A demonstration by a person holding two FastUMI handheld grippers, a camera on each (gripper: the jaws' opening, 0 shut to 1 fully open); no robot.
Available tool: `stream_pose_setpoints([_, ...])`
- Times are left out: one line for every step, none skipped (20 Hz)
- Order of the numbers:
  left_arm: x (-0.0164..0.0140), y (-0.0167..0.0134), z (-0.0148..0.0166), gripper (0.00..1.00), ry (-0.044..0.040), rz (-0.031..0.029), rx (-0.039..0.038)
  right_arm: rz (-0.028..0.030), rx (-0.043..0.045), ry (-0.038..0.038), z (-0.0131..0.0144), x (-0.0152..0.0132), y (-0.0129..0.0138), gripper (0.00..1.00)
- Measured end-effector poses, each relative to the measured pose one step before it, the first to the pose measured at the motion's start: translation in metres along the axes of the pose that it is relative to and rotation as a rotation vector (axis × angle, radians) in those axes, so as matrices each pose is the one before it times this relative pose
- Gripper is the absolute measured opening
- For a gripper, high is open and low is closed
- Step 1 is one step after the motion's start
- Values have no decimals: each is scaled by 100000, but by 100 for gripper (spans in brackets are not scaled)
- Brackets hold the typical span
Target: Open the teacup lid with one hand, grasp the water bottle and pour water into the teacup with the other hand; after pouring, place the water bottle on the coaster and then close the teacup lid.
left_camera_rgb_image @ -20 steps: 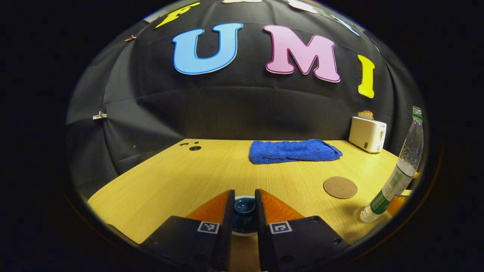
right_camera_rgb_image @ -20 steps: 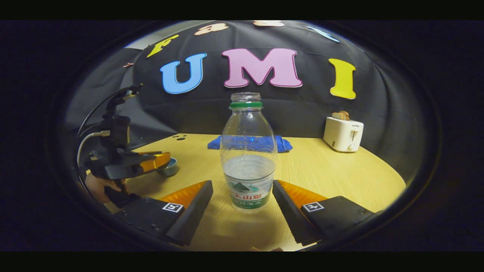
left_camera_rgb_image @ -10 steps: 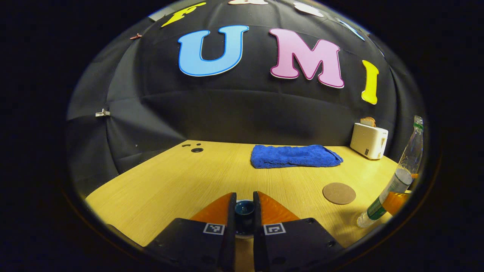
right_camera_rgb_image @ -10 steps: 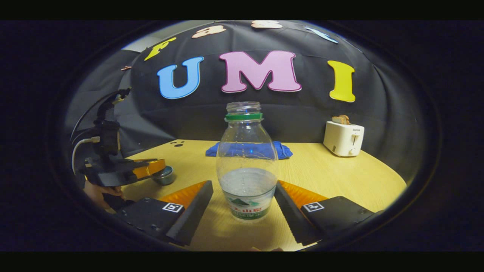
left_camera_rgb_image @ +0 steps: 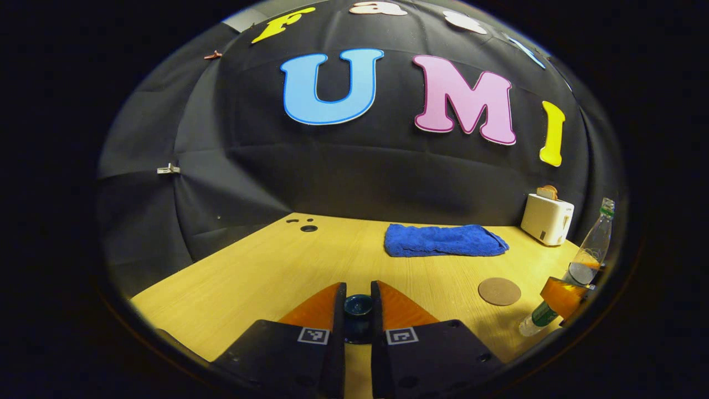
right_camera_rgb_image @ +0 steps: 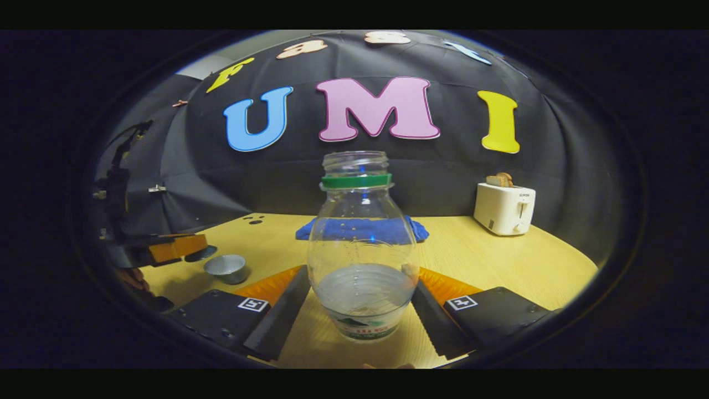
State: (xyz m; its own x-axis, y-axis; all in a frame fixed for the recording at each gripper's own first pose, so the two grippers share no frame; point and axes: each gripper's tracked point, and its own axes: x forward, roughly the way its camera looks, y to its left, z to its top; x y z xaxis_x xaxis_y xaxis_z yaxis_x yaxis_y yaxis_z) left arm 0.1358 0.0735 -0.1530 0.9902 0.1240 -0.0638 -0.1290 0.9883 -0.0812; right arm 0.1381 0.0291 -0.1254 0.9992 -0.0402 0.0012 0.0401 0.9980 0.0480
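Above the worktop (left_camera_rgb_image: 266,266), left claw (left_camera_rgb_image: 358,313) gripped lid (left_camera_rgb_image: 358,306), right claw (right_camera_rgb_image: 360,299) clamped bottle (right_camera_rgb_image: 361,244); next: pour into cup (right_camera_rgb_image: 227,268).

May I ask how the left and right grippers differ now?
The left gripper pinches the small dark lid, fingers nearly together; the right gripper spans the wide water bottle, fingers far apart. The left holds its lid clear of the open teacup; the right's bottle stands upright. Both are gripping.
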Motion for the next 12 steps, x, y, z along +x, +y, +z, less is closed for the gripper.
stream_pose_setpoints([-571, 574, -73, 23, 470, 688, -448, -42, -285, -33, -124, 202, -82, 100])
stream_pose_setpoints([-463, 569, 11, 23, 459, 871, -373, -269, -228, 65, -38, 182, -94, 100])
stream_pose_setpoints([-475, 584, -173, 23, 580, 803, -236, -505, -72, -195, -61, 151, -83, 100])
stream_pose_setpoints([-286, 532, -140, 19, 574, 660, -44, -101, 107, -410, 80, 140, -79, 100])
stream_pose_setpoints([-338, 429, -218, 23, 759, 501, 23, 85, -21, -583, 45, 136, 81, 94])
stream_pose_setpoints([-201, 404, -230, 23, 995, 330, -221, 46, 73, -90, 9, 89, -26, 88])
stream_pose_setpoints([-156, 275, -383, 19, 801, 168, -662, 448, -329, -339, -83, 344, 150, 84])
stream_pose_setpoints([-136, 244, -102, 23, 693, -286, -934, 568, -841, 34, 7, -230, 56, 84])
stream_pose_setpoints([-62, 179, -316, 23, 534, 395, -482, 552, -1196, 33, 117, 294, 176, 81])
stream_pose_setpoints([-86, 408, -71, 23, 244, 667, -87, 128, -1938, 753, -40, -70, 215, 81])
stream_pose_setpoints([-199, 244, -33, 23, -92, 523, -147, 60, -2820, 127, 12, 256, 5, 80])
stream_pose_setpoints([-258, 258, 98, 23, -216, 465, -407, 649, -3456, 854, 11, 219, 199, 77])
